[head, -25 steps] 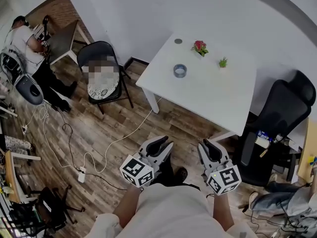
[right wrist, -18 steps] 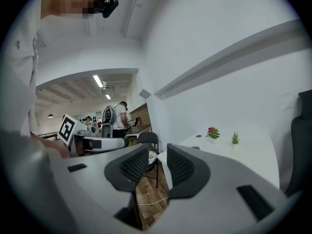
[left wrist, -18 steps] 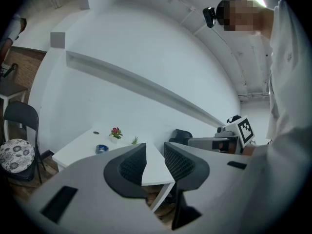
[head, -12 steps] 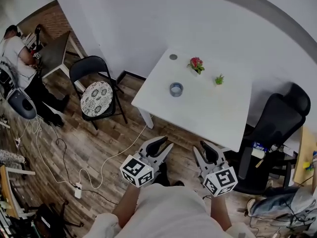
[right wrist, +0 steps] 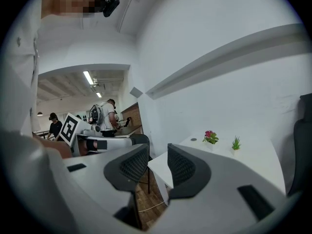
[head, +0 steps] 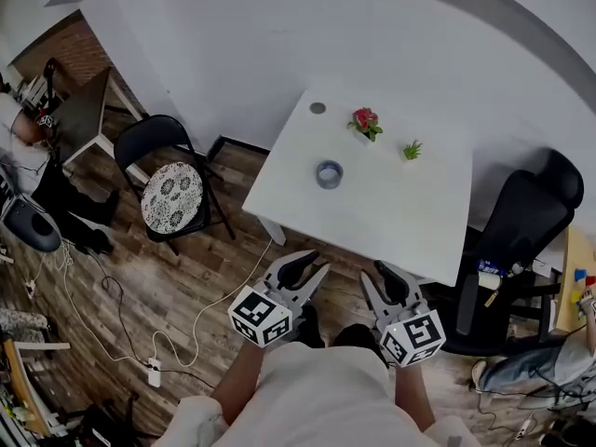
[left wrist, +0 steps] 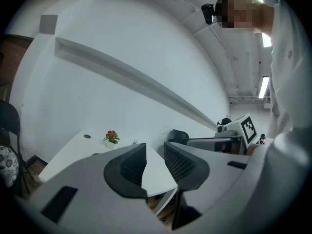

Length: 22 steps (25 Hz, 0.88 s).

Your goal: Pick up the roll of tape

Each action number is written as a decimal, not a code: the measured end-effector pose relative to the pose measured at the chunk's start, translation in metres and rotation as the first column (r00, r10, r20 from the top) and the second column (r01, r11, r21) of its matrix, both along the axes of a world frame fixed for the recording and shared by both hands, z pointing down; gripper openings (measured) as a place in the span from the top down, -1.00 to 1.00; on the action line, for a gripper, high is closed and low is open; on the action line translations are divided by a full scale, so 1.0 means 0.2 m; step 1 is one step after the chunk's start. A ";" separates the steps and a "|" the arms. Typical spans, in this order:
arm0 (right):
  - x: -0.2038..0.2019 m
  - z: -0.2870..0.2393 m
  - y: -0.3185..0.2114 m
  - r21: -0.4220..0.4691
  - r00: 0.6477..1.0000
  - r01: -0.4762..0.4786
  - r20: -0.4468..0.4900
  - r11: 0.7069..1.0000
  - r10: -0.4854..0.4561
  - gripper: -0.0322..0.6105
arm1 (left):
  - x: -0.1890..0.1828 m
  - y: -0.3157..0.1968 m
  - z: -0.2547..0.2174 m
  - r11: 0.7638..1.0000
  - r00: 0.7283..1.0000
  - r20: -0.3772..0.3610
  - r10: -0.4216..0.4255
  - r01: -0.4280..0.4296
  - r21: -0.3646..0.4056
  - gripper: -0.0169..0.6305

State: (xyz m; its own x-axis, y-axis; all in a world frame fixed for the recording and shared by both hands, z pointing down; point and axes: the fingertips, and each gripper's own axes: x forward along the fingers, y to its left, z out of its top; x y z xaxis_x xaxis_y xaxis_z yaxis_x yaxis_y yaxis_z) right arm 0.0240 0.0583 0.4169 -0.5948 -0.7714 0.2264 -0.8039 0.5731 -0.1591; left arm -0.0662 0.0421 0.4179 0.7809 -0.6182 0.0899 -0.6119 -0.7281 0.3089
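Both grippers are standing closer to the white table (head: 410,214) than a second ago. At the near edge, the left gripper (head: 315,263) is keeping its jaws apart with nothing between them, and the right gripper (head: 372,276) is opening its jaws, also empty. In their own views the jaws are covering the tape. Well beyond both, the roll of tape (head: 328,174) is lying flat on the table, hole facing up, its axis upright.

White wall (head: 279,54), wood plank floor (head: 130,264), white table (head: 400,208), black folding chair (head: 170,192), black office chair (head: 526,217) beside table
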 end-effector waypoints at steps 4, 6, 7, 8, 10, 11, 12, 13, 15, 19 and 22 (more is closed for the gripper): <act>-0.05 0.05 -0.01 -0.038 1.000 0.007 -0.004 0.999 -0.007 0.49 | -0.06 -0.04 0.05 0.999 1.000 -0.006 -0.010 0.010 -0.038 0.58; -0.07 0.07 -0.04 -0.056 1.000 0.004 -0.002 0.998 -0.004 0.49 | -0.07 -0.07 0.08 0.998 1.000 -0.005 -0.007 0.007 -0.057 0.58; -0.07 0.08 -0.06 -0.060 1.000 0.001 0.000 0.998 -0.001 0.49 | -0.08 -0.09 0.09 0.998 1.000 -0.002 -0.005 0.005 -0.066 0.58; -0.07 0.08 -0.08 -0.064 1.000 -0.002 0.001 0.998 0.003 0.49 | -0.07 -0.11 0.11 0.997 1.000 0.000 -0.004 0.004 -0.075 0.58; -0.06 0.09 -0.11 -0.075 1.000 -0.010 -0.001 0.997 0.010 0.49 | -0.06 -0.13 0.13 0.996 1.000 -0.006 -0.008 0.008 -0.090 0.57; -0.05 0.10 -0.12 -0.080 1.000 -0.010 -0.003 0.997 0.010 0.49 | -0.06 -0.14 0.13 0.995 1.000 -0.011 -0.011 0.010 -0.095 0.56; -0.05 0.11 -0.14 -0.084 1.000 -0.006 -0.003 0.996 0.006 0.49 | -0.06 -0.14 0.13 0.995 1.000 -0.012 -0.015 0.013 -0.097 0.56; -0.05 0.12 -0.16 -0.088 1.000 0.001 0.000 0.996 -0.001 0.49 | -0.06 -0.16 0.13 0.995 1.000 -0.012 -0.020 0.019 -0.096 0.56; -0.07 0.13 -0.22 -0.091 1.000 0.019 0.006 0.996 -0.018 0.49 | -0.08 -0.21 0.14 0.995 0.999 -0.007 -0.035 0.034 -0.097 0.55; -0.08 0.11 -0.36 -0.079 0.998 0.058 0.014 0.995 -0.058 0.49 | -0.08 -0.32 0.13 0.993 0.999 0.013 -0.046 0.048 -0.105 0.54; -0.07 0.08 -0.47 -0.077 0.997 0.072 0.029 0.994 -0.070 0.49 | -0.06 -0.43 0.11 0.993 0.998 0.023 -0.059 0.061 -0.104 0.53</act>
